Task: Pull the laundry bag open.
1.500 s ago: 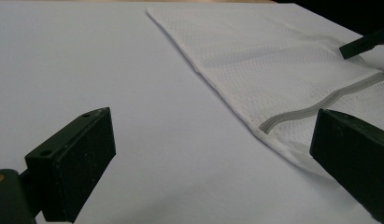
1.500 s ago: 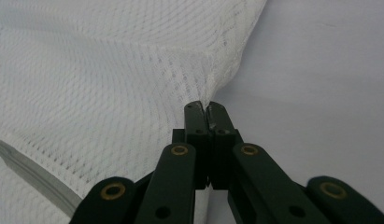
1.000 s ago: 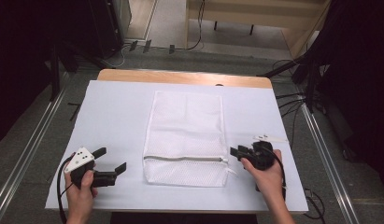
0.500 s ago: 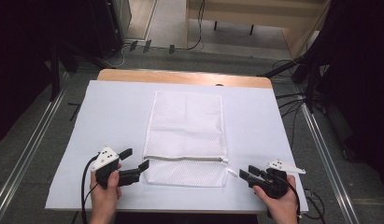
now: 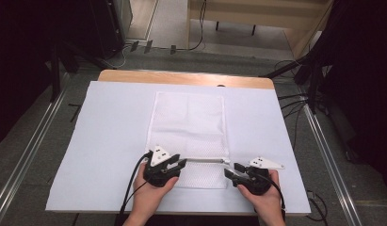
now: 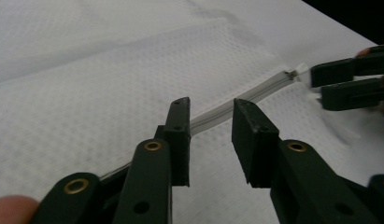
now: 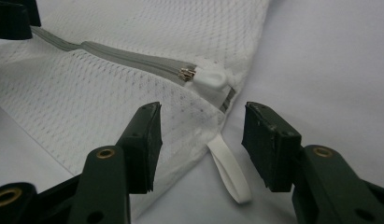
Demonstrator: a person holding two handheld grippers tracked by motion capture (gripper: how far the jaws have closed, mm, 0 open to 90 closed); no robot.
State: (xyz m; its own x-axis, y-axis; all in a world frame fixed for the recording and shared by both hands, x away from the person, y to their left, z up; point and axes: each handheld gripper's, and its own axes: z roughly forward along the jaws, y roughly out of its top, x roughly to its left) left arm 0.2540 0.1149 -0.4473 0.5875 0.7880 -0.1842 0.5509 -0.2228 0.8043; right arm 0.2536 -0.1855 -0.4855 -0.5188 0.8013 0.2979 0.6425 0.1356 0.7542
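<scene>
A white mesh laundry bag [image 5: 189, 127] lies flat in the middle of the table, with a grey zipper [image 5: 203, 160] running across near its front end. My left gripper [image 5: 178, 163] is open at the zipper's left part; the zipper [image 6: 217, 114] passes between its jaws. My right gripper [image 5: 231, 170] is open at the bag's front right corner. In the right gripper view its jaws straddle the corner with a white loop [image 7: 229, 170], just short of the zipper slider [image 7: 187, 73] and its white cover [image 7: 209, 77]. The right gripper [image 6: 320, 84] also appears in the left gripper view.
A white sheet [image 5: 111, 127] covers the wooden table [image 5: 181, 77]. Cables [image 5: 134, 179] trail from the grippers toward the front edge. Metal rails [image 5: 26, 150] run on the floor at both sides, and dark equipment stands beyond the table.
Both grippers have moved inward toward the bag: the left one right onto the zipper's left part, the right one left to the bag's front right corner.
</scene>
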